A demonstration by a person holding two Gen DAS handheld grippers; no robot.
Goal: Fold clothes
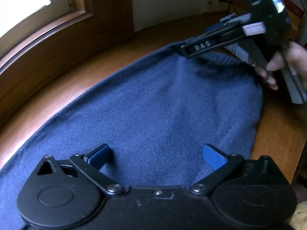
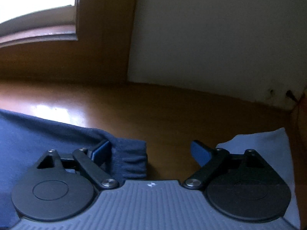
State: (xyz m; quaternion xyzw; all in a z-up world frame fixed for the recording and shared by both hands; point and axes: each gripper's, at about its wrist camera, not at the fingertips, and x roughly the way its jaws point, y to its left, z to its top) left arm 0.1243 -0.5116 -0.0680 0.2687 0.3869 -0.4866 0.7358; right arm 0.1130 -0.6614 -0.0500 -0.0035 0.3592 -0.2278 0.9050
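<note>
Spread beneath the left gripper [image 1: 156, 154], whose jaws are parted above the cloth and grasp nothing, one navy garment [image 1: 145, 103] is seen lying flat on the wooden surface [image 1: 115, 57]. Its outline looks rounded, so a fold may already be laid; how many folds are made or left cannot be settled. One pale folded cloth [image 2: 272, 143] is seen beside it at the right. Two grippers are counted. The right gripper [image 2: 150, 151] is shown released in its own view, with the garment's ribbed edge [image 2: 130, 159] lying between its fingers. One hand [image 1: 282, 61] is visible.
</note>
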